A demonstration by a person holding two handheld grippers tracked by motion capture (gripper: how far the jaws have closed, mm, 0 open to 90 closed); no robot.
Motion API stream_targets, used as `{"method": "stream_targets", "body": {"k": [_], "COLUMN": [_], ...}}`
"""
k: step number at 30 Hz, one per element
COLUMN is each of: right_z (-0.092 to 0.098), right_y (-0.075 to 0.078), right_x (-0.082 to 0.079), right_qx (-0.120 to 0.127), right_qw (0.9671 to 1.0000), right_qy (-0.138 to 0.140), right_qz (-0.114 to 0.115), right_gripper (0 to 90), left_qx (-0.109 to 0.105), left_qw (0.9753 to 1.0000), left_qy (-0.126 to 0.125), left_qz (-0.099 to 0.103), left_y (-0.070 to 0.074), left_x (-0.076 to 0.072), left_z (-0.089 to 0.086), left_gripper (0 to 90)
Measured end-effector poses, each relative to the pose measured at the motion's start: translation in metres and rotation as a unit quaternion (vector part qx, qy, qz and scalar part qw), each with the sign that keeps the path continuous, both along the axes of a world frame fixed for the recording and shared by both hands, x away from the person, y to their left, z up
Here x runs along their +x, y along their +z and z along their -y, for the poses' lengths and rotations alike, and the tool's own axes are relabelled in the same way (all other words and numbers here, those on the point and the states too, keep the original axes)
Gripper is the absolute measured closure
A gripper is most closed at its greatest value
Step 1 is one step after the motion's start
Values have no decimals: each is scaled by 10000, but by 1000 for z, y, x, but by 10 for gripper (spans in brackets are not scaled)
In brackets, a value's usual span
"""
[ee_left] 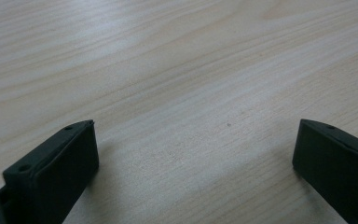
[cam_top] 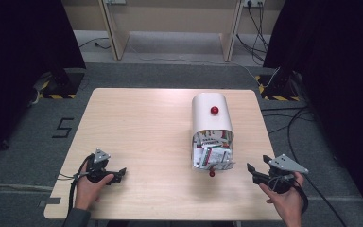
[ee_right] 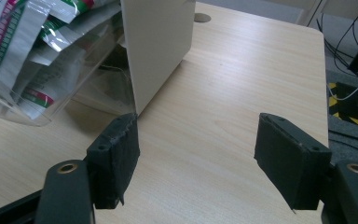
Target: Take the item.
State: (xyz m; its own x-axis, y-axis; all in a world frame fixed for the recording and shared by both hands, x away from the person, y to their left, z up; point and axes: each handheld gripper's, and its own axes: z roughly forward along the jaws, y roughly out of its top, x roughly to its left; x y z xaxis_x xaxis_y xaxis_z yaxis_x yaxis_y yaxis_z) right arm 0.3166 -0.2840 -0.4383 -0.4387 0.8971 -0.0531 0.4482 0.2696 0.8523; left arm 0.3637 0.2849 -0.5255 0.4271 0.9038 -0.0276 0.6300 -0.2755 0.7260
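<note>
While both grippers rest with jaws apart, the right gripper (cam_top: 257,174) sits near the open bin (cam_top: 211,124). A careless sweep could tip it and spill the packets (cam_top: 211,152); the left gripper (cam_top: 116,175) poses no such risk.

The left gripper (ee_left: 196,154) has its two black jaws set wide apart, one at each lower corner, with nothing between them. They sit low over the pale wood-grain worktop (ee_left: 177,70), casting soft shadows.
</note>
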Motion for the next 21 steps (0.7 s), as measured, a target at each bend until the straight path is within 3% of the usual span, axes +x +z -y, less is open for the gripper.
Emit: {"method": "stream_targets", "body": {"k": [21], "right_z": [-8], "right_y": [18], "right_x": [-10], "right_qx": [-37], "right_qw": [9996], "right_qy": [149], "right_qz": [218], "right_gripper": [314], "left_qx": [0], "left_qw": [10000], "left_qy": [0], "left_qz": [-1], "left_y": [0], "left_x": [0], "left_z": [0], "left_gripper": [0]}}
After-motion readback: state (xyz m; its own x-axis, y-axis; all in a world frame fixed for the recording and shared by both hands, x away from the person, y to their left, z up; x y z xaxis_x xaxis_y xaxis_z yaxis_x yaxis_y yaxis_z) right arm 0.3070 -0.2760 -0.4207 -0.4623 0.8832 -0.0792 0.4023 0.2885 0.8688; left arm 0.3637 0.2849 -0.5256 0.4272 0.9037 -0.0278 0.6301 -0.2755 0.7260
